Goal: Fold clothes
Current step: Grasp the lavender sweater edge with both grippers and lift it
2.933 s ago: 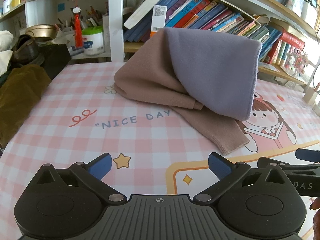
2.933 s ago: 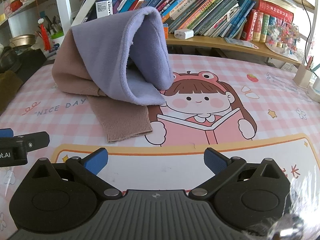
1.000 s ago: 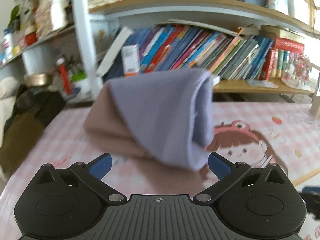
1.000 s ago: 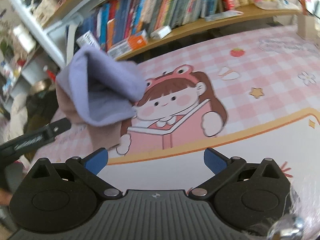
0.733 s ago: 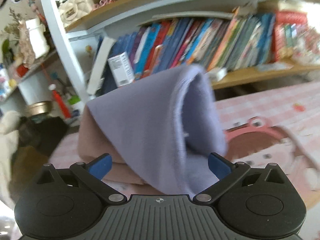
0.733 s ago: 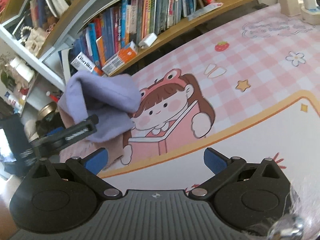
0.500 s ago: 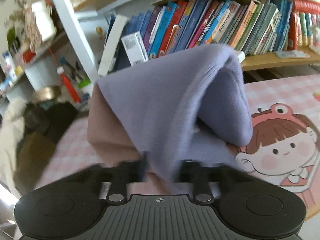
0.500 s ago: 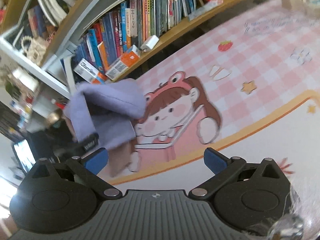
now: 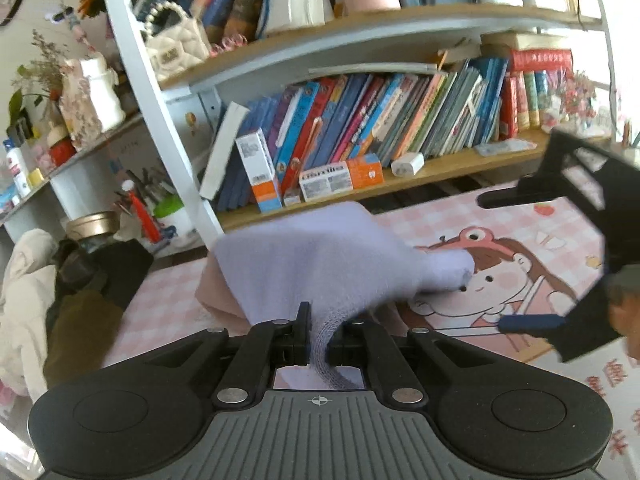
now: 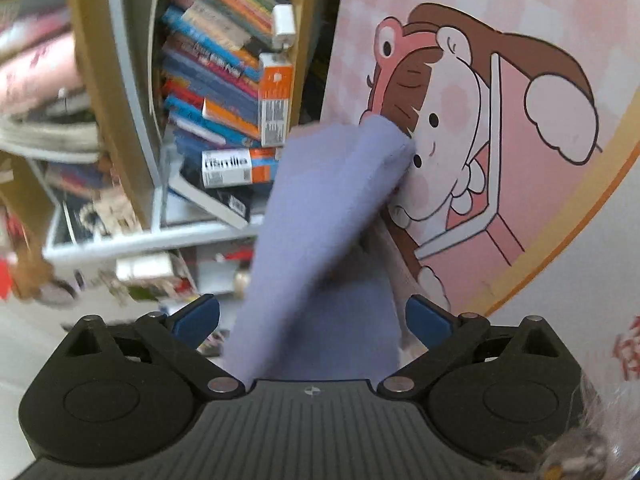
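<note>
The left gripper (image 9: pixel 318 338) has its jaws pinched on the lilac cloth (image 9: pixel 320 264), and the right gripper (image 10: pixel 312 320) stands wide around it, so an early pull could slip the thin bite free.

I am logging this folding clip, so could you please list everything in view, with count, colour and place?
Garment: one, lilac outside and dusty pink beneath, heaped on the mat in front of the shelf.
Mat: one, pink check with a cartoon girl, covering the table.
Books: many, mixed colours, leaning along the wooden shelf.
Small boxes: a few, orange and white, on the shelf by the books.
Handbag: one, cream quilted, upper shelf.
Clothes pile: cream, black and olive, far left.
Left gripper: black, jaws shut on the garment's lilac edge.
Right gripper: black with blue pads, jaws open, lilac cloth between them.
</note>
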The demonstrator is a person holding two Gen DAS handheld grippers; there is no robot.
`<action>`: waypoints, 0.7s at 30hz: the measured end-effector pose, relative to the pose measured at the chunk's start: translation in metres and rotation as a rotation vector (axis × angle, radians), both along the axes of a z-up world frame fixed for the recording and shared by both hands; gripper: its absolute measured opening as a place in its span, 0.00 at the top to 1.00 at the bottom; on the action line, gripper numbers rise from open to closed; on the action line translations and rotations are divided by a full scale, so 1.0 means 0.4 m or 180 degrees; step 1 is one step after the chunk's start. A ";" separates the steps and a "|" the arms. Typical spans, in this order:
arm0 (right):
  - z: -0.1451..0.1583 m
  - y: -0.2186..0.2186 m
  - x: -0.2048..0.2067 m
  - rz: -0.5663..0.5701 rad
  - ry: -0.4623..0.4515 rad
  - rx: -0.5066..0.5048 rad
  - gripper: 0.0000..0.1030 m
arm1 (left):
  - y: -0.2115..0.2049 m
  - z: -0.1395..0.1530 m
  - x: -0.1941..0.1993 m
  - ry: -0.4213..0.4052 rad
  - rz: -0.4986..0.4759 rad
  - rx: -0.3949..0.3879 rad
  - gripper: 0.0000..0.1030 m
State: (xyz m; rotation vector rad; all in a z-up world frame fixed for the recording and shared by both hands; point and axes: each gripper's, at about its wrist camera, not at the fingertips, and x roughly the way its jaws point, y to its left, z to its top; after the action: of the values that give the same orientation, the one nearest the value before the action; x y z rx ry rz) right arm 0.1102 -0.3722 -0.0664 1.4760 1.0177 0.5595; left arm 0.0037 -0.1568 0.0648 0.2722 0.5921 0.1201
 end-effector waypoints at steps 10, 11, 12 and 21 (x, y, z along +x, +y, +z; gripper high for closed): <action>-0.052 0.021 0.018 -0.0060 0.0282 0.0194 0.06 | -0.061 0.032 -0.116 -0.0025 -0.0153 0.0132 0.96; -0.057 0.025 0.017 -0.0044 0.0317 0.0169 0.09 | -0.062 0.038 -0.123 -0.0036 -0.0142 0.0105 0.96; -0.061 0.028 0.016 -0.0030 0.0348 0.0133 0.14 | -0.063 0.046 -0.130 -0.0056 -0.0138 0.0074 0.96; -0.084 0.042 -0.011 0.0112 0.0648 -0.0132 0.81 | -0.075 0.134 -0.155 -0.0334 -0.0220 0.0039 0.96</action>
State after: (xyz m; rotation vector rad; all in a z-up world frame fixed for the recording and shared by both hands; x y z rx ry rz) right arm 0.1059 -0.3553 -0.1000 1.5026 1.2086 0.4163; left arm -0.0581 -0.1869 0.1186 0.2961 0.4775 0.0708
